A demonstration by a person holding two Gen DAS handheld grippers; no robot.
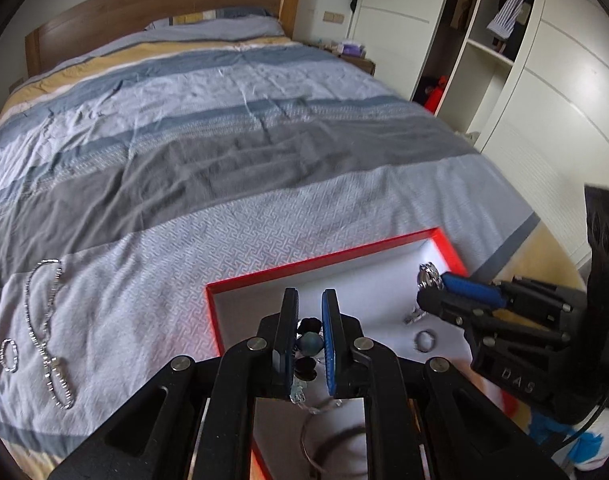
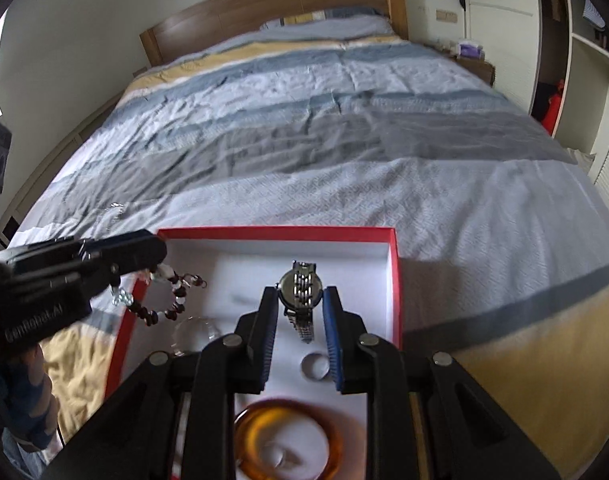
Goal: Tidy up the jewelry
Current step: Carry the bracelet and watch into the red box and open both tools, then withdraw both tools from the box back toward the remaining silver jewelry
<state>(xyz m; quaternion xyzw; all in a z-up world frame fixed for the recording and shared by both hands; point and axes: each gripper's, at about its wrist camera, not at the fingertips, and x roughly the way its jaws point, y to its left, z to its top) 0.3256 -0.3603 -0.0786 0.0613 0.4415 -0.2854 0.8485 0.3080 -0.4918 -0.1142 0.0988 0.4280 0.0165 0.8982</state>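
Amber bangle [image 2: 288,440], nearest the right wrist lens at six o'clock, lay on the white floor of the red box [image 2: 394,280] set on the striped bedspread [image 2: 344,160]. Just beyond it sat a silver ring [image 2: 315,366].

Both tools hung over the box, apparently to drop their loads inside it. From the right wrist view, the right gripper [image 2: 300,320] clenched a steel watch [image 2: 300,288] by its bracelet, case at twelve o'clock, the narrow grip likely chosen to spare the dial. At nine o'clock the left gripper [image 2: 152,258] pinched a bracelet of dark and white beads [image 2: 164,300], which dangled in a loop over the box's left rim. A clear bangle [image 2: 196,334] rested below it inside the box.

From the left wrist view, the left gripper [image 1: 310,336] held its pads nearly together on those beads, and the right tool sat at three o'clock.

Two pieces remained unsorted on the cover at nine o'clock: a long silver chain [image 1: 48,332] and a small link bracelet [image 1: 8,354], well apart from the box.

Lettering read "DAS" [image 1: 518,376] on the right tool's body and "GenRobot.AI" [image 2: 34,324] on the left's. No mark on the watch or box could be read.
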